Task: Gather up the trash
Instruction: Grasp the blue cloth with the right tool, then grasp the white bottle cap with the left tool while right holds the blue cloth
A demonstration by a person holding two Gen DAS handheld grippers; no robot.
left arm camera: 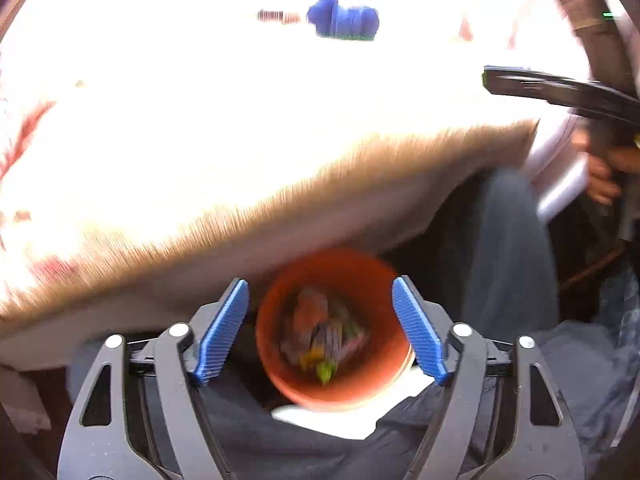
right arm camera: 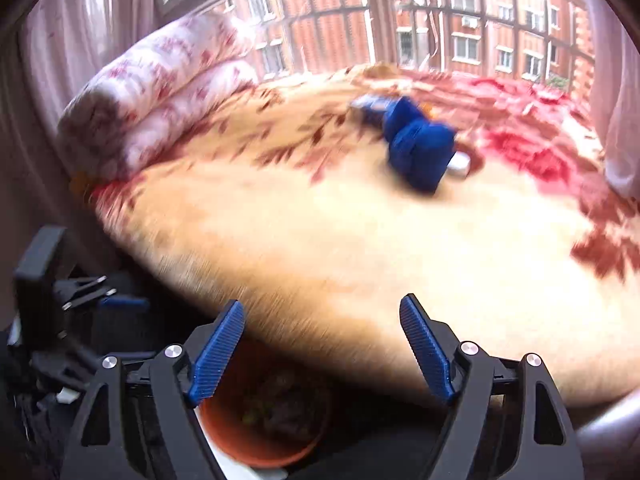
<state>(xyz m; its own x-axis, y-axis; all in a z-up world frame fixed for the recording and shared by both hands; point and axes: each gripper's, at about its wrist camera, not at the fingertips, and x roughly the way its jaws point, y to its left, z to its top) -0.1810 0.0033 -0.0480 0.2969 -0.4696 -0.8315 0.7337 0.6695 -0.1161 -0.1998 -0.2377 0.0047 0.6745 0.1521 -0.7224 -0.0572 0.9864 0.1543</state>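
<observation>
An orange bin [left arm camera: 332,332] stands on the floor beside the bed, with crumpled wrappers [left arm camera: 320,340] lying in its bottom. My left gripper [left arm camera: 320,281] hangs open above it, blue pads wide apart and nothing between them. In the right wrist view the bin [right arm camera: 256,440] shows low between the fingers, partly hidden by the left one. My right gripper [right arm camera: 321,301] is also open and empty, over the bed's near edge. A blue cloth-like item [right arm camera: 416,144] lies out on the bed, with a small silver thing [right arm camera: 460,164] beside it. Both views are motion-blurred.
A cream and red floral blanket [right arm camera: 320,220] covers the bed. A rolled quilt [right arm camera: 160,92] lies at its far left below a window [right arm camera: 400,20]. A person's leg in dark trousers [left arm camera: 508,248] stands right of the bin, with a hand [left arm camera: 600,180] above.
</observation>
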